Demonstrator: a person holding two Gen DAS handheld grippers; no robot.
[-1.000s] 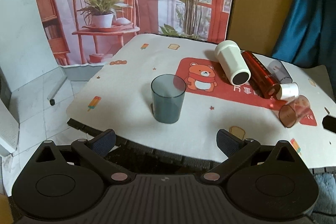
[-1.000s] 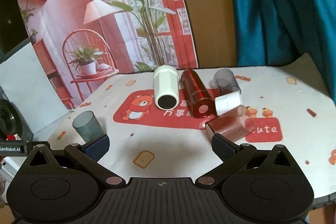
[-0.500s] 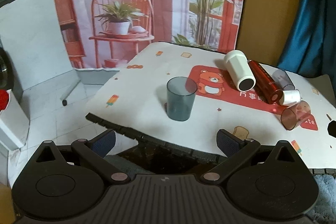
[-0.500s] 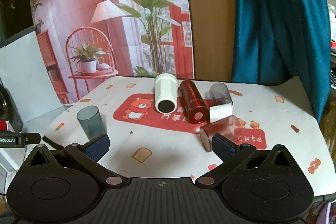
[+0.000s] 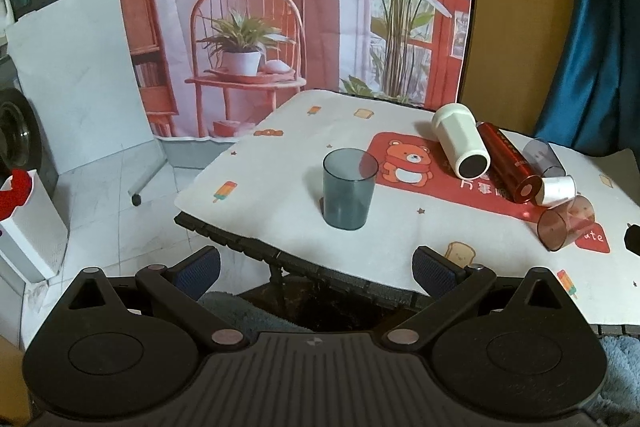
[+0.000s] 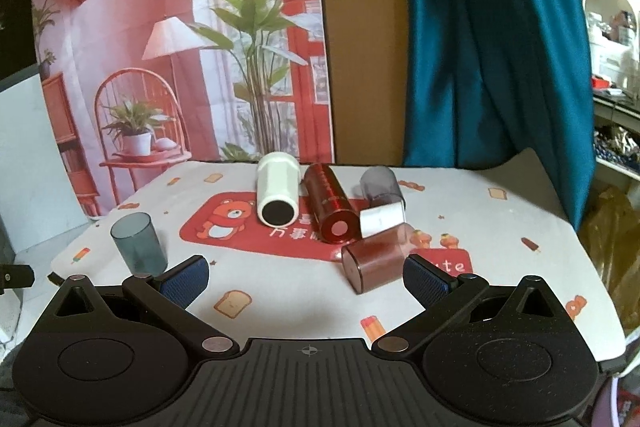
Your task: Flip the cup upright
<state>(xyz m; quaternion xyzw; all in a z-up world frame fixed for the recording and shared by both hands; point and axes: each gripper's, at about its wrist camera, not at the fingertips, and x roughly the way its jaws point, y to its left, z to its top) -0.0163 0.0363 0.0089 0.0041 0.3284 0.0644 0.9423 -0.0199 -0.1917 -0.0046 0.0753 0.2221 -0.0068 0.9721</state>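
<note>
Both tongs hang released and empty short of the desk [image 6: 500, 227], the grey cup [image 5: 349, 194] already upright near its left edge — a careless sweep could knock it off, or set the lying red-tinted cup [image 6: 376, 257] rolling.

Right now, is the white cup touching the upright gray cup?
Apart. The left wrist view shows bare cloth and the bear print between the gray cup and the white cup, which lies on its side.

Each hand-held gripper, left [image 5: 316, 263] and right [image 6: 306, 277], is built of matte black plastic: a ribbed central housing, two round discs, angled links with silvery pivot pins, and blue textured pads [image 5: 434, 269] on the fingers.
</note>
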